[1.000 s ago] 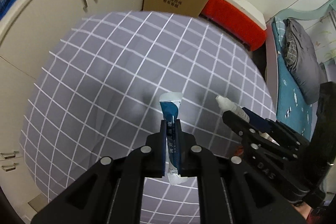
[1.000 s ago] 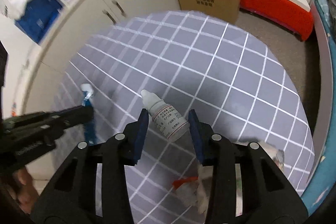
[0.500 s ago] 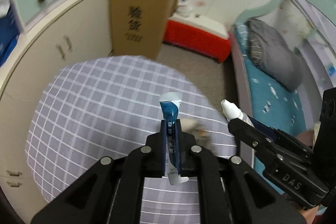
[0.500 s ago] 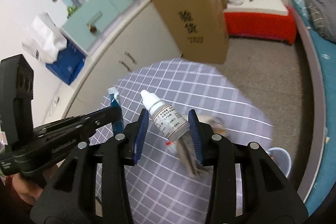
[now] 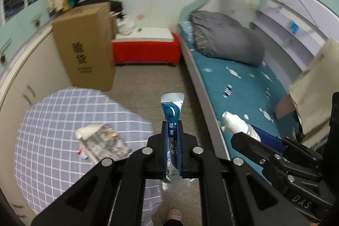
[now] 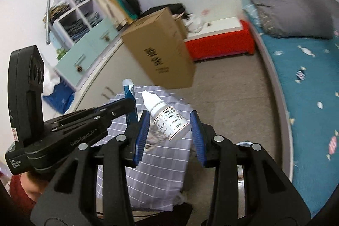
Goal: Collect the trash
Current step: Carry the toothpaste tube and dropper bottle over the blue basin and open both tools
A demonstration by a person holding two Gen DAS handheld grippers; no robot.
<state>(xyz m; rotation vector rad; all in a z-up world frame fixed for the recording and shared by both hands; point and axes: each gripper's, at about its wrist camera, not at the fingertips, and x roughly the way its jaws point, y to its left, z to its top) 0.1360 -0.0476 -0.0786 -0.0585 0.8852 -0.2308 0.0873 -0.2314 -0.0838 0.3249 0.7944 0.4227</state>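
My left gripper (image 5: pixel 172 126) is shut on a flat blue tube (image 5: pixel 172 107) that stands upright between the pads, out over the floor past the table's edge. The tube's end (image 6: pixel 128 89) also shows in the right wrist view, on the left gripper (image 6: pixel 127 104). My right gripper (image 6: pixel 170 114) is shut on a small white dropper bottle (image 6: pixel 169 122), tilted with its cap up and to the left. It appears again at the right of the left wrist view, as the bottle (image 5: pixel 235 123) in the right gripper (image 5: pixel 243 133). Crumpled printed wrappers (image 5: pixel 103 141) lie on the round table (image 5: pixel 48 120) with its grey checked cloth.
A tall cardboard box (image 5: pixel 84 50) stands behind the table, by cream cabinets. A red bench (image 5: pixel 146 50) sits against the far wall. A bed with a teal cover (image 5: pixel 243 82) runs along the right. A pale round rim (image 6: pixel 243 143) peeks out low behind my right finger. A person's foot (image 5: pixel 174 215) shows below.
Both grippers have risen and swung right, off the table toward the floor by the bed, still holding the tube and the bottle. The table now sits at the lower left.
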